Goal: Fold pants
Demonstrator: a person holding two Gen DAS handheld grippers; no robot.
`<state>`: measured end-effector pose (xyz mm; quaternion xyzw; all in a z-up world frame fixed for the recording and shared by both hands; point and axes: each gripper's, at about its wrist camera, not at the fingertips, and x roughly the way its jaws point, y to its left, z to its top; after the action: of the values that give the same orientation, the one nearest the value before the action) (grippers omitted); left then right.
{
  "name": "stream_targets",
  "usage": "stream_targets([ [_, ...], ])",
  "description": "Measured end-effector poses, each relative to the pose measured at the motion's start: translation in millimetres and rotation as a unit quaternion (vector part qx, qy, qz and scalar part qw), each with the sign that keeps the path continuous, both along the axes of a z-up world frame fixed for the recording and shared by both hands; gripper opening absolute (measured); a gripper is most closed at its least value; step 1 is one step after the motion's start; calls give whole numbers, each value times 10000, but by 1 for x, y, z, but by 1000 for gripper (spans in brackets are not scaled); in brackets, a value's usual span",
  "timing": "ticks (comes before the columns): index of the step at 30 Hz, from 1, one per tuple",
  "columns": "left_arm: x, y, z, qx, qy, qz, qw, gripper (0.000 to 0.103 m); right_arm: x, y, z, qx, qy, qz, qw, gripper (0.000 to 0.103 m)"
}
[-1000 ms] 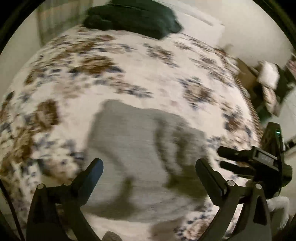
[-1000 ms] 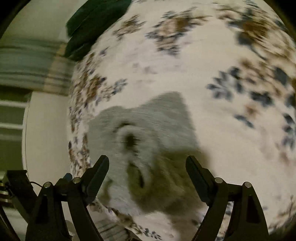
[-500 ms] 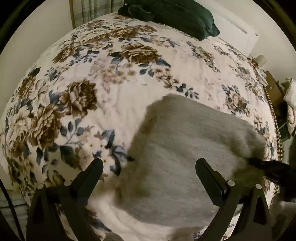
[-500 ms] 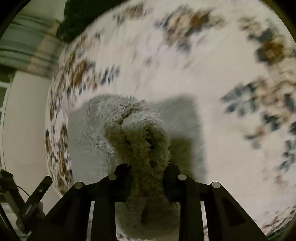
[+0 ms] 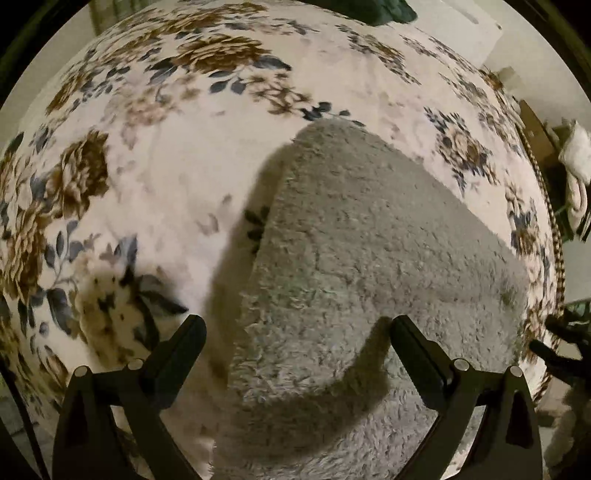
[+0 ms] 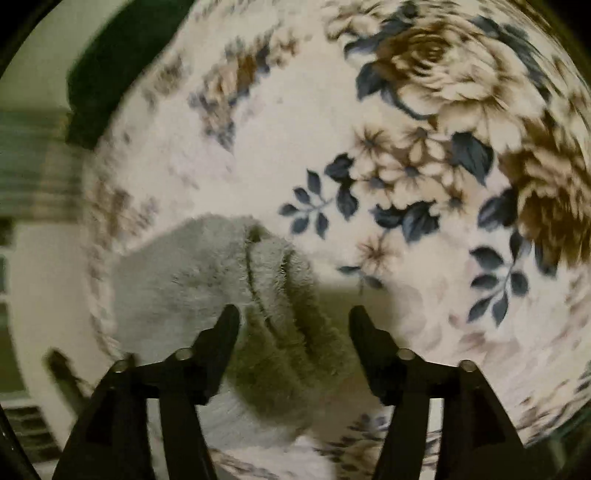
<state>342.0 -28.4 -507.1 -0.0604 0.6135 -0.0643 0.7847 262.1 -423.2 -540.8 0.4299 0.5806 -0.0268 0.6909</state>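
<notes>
Right hand-held gripper jaws just opened, wide, fuzzy gray pants loose between them on the bed; left hand-held gripper wide above pants. Fold probably springs open unpressed.

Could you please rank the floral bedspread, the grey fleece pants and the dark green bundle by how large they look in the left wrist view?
1. Floral bedspread
2. Grey fleece pants, near the camera
3. Dark green bundle, far away and cropped
</notes>
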Motion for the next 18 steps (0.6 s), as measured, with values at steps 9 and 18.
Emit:
stream_targets([
  [9,-9,-9,-12,270,130,-294,9991,102,-35,54,-65,1169,764,154,9901,15],
  [18,-11,-24,9,247,36,-637,9977,102,-7,39,-26,578,543,451,9958,61],
])
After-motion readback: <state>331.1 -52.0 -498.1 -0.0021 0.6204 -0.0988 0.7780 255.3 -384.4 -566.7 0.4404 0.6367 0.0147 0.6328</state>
